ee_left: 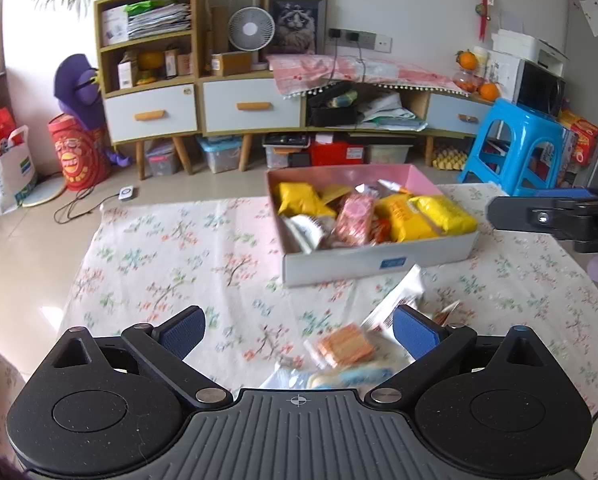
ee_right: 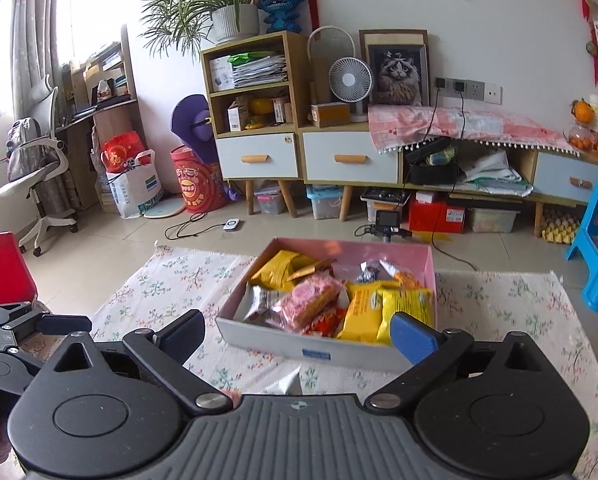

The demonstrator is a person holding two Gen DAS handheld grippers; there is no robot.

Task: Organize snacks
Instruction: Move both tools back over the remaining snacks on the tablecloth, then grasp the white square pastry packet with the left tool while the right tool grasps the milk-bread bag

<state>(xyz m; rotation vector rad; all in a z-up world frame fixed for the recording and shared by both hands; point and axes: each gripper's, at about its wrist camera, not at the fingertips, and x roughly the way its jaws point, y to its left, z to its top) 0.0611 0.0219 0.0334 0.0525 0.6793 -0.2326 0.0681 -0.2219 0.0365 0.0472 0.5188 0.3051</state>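
Both my tongs, left gripper [ee_left: 299, 334] and right gripper [ee_right: 299, 336], spread wide, empty. Box [ee_left: 339, 266] of snacks mid-cloth [ee_left: 159, 248]; loose packets [ee_left: 345, 346] at cloth's near edge.

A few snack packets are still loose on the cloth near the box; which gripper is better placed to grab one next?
Left. The left gripper is open directly over the loose packets; the right gripper faces the box.

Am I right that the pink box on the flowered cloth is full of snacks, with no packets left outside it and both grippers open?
Not quite: packets are left outside, on the cloth before the box, in the left wrist view. Left gripper and right gripper are open.
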